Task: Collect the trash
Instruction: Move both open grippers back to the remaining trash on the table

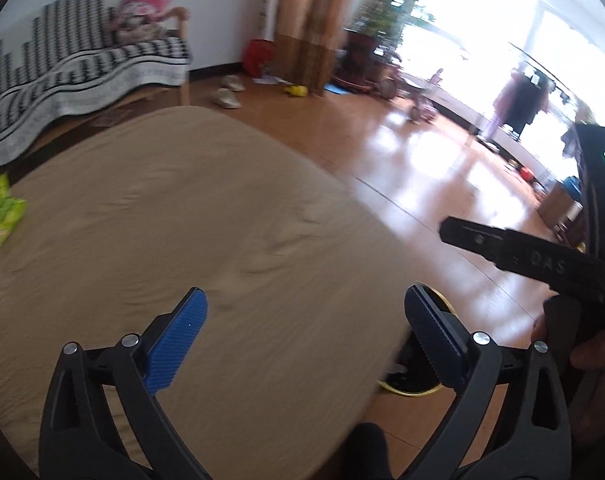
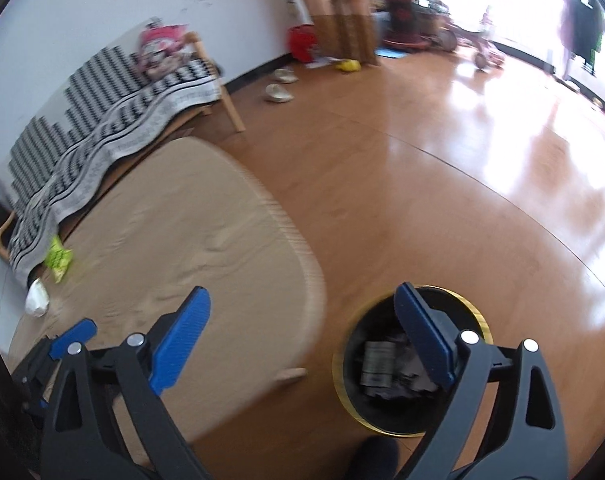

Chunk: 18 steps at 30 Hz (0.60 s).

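A green snack wrapper (image 1: 4, 212) lies at the far left of the tan-covered table (image 1: 162, 208); it also shows in the right wrist view (image 2: 58, 260), with a white crumpled piece (image 2: 36, 300) near it. My left gripper (image 1: 306, 336) is open and empty above the table's near right edge. My right gripper (image 2: 302, 332) is open and empty, above the gap between the table (image 2: 174, 240) and a black bin with a gold rim (image 2: 382, 380). The bin holds dark scraps. The bin also shows partly behind my left fingers (image 1: 410, 388).
A sofa with a black and white cover (image 2: 102, 120) stands behind the table. White shoes (image 2: 278, 94), a red bucket (image 2: 302, 42) and a yellow toy (image 2: 348, 65) lie on the wooden floor (image 2: 442, 200) by the far wall. The other gripper's body (image 1: 542, 260) is at the right.
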Tool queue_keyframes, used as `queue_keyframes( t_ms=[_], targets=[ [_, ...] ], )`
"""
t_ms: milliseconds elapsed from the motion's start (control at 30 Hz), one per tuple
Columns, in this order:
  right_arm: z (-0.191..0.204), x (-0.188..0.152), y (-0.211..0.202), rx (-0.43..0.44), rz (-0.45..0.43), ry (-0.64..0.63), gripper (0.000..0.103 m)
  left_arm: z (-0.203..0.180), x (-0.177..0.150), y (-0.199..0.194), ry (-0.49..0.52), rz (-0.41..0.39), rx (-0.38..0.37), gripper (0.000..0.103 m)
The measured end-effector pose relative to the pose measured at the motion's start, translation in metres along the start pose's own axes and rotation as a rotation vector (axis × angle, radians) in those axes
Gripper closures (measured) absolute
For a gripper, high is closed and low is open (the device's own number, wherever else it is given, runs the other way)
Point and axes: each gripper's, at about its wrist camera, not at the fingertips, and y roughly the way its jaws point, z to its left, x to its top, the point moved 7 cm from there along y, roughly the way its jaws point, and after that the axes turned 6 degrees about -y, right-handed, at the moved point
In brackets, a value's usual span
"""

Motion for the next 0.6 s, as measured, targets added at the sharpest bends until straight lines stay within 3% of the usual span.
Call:
queue_keyframes(
  t_ms=[300,400,600],
  targets=[
    [0.168,0.009,0.039,0.117,0.033,-0.214,0.012,0.205,0.021,-0.071,-0.27,-0.121,0.315,0.007],
    [0.204,0.003,0.05,0.129,0.048,-0.27,0.012,0.28,0.022,-0.094,-0.366,-0.163,0.436,0.007],
    [0.248,-0.003,0.073,0.145,0.077,-0.31,0.012,0.382,0.027,-0.109,-0.587,-0.198,0.519,0.007]
  ],
)
